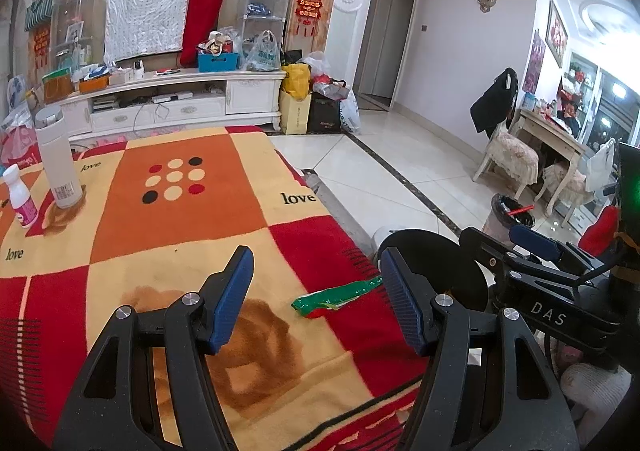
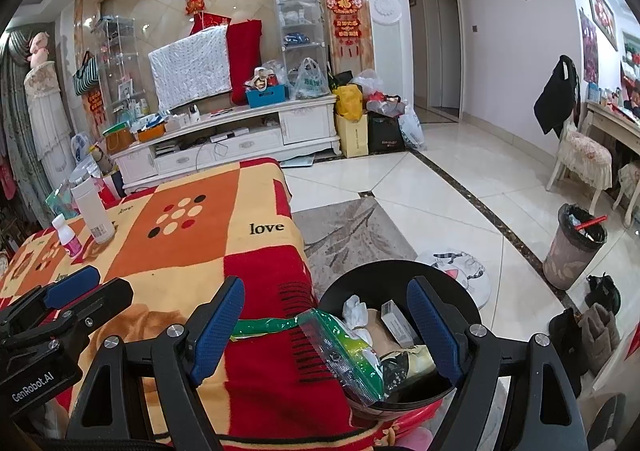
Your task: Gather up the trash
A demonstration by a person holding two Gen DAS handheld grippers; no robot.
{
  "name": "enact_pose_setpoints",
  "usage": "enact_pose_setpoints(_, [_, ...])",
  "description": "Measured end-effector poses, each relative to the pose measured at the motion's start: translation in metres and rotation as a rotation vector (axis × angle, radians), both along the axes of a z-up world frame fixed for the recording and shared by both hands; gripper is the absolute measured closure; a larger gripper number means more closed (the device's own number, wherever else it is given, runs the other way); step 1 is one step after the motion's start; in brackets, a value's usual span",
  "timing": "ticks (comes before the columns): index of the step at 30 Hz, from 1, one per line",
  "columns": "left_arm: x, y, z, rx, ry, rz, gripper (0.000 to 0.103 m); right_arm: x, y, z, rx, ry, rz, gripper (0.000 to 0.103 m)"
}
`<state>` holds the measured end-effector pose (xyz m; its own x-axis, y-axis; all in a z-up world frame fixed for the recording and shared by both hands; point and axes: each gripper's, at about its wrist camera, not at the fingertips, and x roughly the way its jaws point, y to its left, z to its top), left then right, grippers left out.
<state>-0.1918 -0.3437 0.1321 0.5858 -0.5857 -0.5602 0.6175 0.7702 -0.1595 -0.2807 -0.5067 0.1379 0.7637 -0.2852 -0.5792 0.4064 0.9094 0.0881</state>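
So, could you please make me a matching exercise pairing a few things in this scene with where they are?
Things:
1. tall white plastic bottle
2. crumpled white tissue
3. long green plastic wrapper
4. small white bottle with pink label

Places:
A. half over the black bowl's rim
B. inside the bowl
C. standing on the blanket, farther back
D. standing on the blanket, nearer the camera

Pairs: 1-C, 2-B, 3-A, 4-D

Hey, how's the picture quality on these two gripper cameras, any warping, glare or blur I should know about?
Left wrist view: heavy fisheye bending, black corners, sharp on the left gripper and green wrapper, glare on the floor tiles. Right wrist view: same warping, doorway edges bowed, ceiling light reflecting off the glossy wall, black bowl in focus, no motion blur.
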Motion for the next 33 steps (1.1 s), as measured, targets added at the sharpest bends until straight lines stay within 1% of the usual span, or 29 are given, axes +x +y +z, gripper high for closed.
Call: enact_pose_setpoints(33, [-0.004,-0.012,-0.004,0.015,0.009,-0.029,0.038,-0.001,-0.010,-0.003,0.016,0.011,-0.011,0.021])
